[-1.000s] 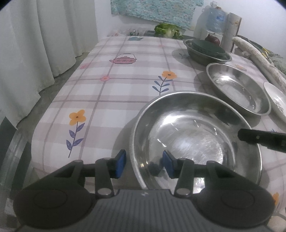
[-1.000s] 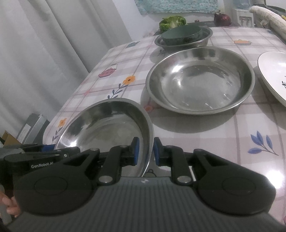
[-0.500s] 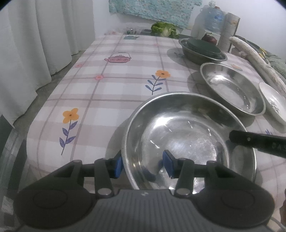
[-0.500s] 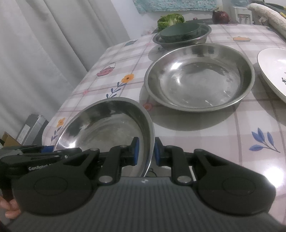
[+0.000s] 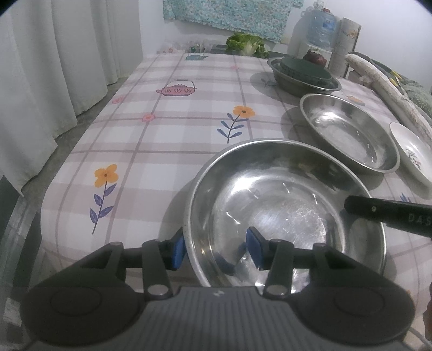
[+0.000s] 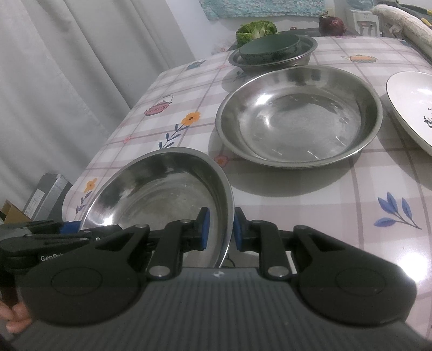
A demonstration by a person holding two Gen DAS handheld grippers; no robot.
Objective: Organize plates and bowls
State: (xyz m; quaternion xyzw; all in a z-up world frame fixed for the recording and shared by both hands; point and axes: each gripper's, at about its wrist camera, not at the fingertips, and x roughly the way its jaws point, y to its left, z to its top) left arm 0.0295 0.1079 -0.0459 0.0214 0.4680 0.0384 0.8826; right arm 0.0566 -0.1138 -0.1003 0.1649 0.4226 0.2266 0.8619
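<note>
At near worktop [image 5: 167,140] edge: near steel bowl [image 5: 283,216] reads tilted, raised on right side; earlier frames showed it lower. Lift under way, likely toward second steel bowl [image 6: 299,118] beyond. Right claw [image 6: 218,232] clamped on rim. Left claw [image 5: 216,248] half apart, straddling opposite rim; outer pad touching, grip uncertain.

A checked, flower-printed cloth [image 5: 172,140] covers the worktop. Pale curtains [image 5: 54,67] hang beside it. A leafy green vegetable [image 5: 247,44] and a water jug [image 5: 321,25] stand beyond its far end.
</note>
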